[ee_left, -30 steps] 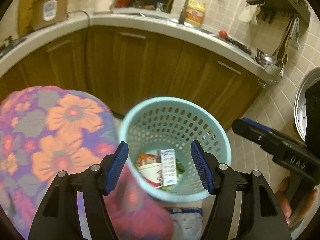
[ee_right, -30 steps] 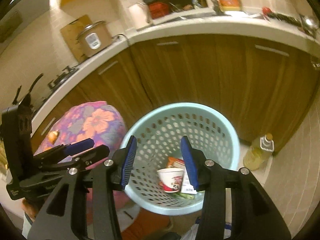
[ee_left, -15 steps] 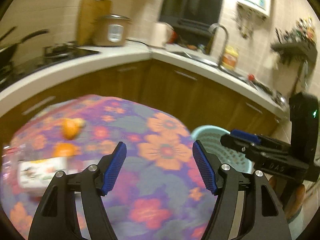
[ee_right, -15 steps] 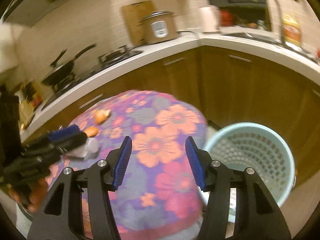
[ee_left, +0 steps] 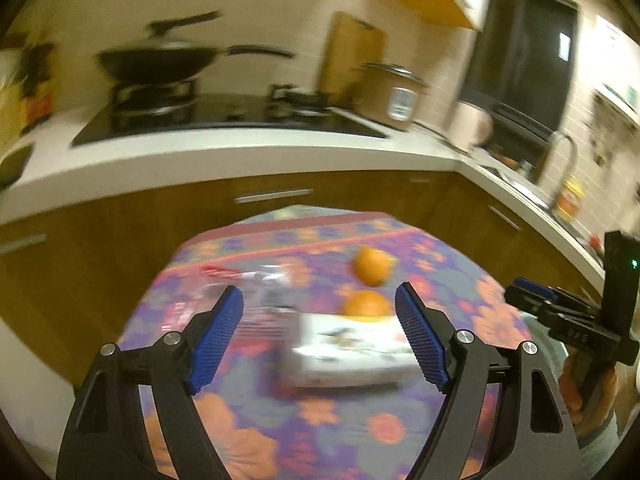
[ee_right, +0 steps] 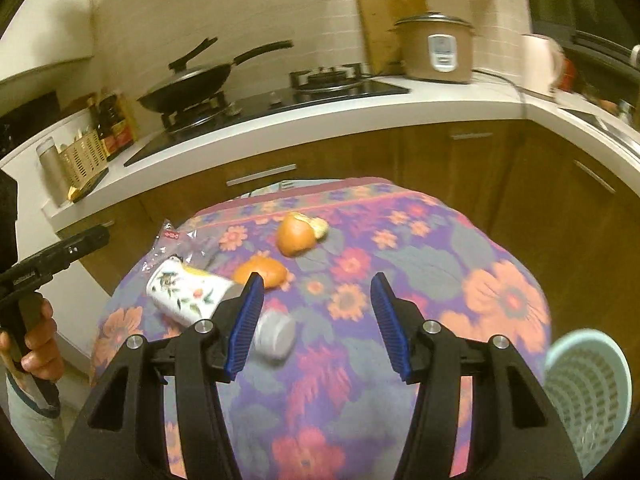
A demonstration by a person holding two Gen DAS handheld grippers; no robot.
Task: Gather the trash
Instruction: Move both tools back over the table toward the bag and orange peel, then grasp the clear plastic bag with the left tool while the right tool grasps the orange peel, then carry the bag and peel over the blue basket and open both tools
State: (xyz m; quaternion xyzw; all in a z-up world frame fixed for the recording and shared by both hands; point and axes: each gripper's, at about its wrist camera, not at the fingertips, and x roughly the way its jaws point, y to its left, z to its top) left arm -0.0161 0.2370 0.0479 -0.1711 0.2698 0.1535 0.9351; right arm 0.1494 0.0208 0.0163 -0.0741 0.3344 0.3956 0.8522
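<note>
Above the flowered table (ee_right: 500, 292), both claws hang empty with their jaws spread wide. The left claw (ee_left: 320, 338) looks down on a white floral-printed packet (ee_left: 352, 350) lying between its fingertips' line of sight, with one piece of orange peel (ee_left: 368, 305) touching the packet's far edge at about 12 o'clock and a second orange peel (ee_left: 372, 266) a little farther on. A crumpled clear plastic wrapper (ee_left: 244, 292) with red print lies at about 10 o'clock from the packet; this view is blurred, so finer detail is lost.

From the right claw (ee_right: 316, 324), the same packet sits at 10 o'clock, a small pale round item (ee_right: 276, 336), perhaps a cup or lid, lies just beside the left fingertip, and the pale blue perforated basket (ee_right: 588, 392) stands off the table's edge at 4 o'clock, on the floor.

Judging by this, the step in hand is choosing and approaching the next piece of trash; nothing is gripped yet. The next move likely calls for the left claw to drop onto the packet, square its jaws across the narrow side and close firmly, since the soft pack may slip or drag the touching peel along. The right claw is well placed for the round item.
</note>
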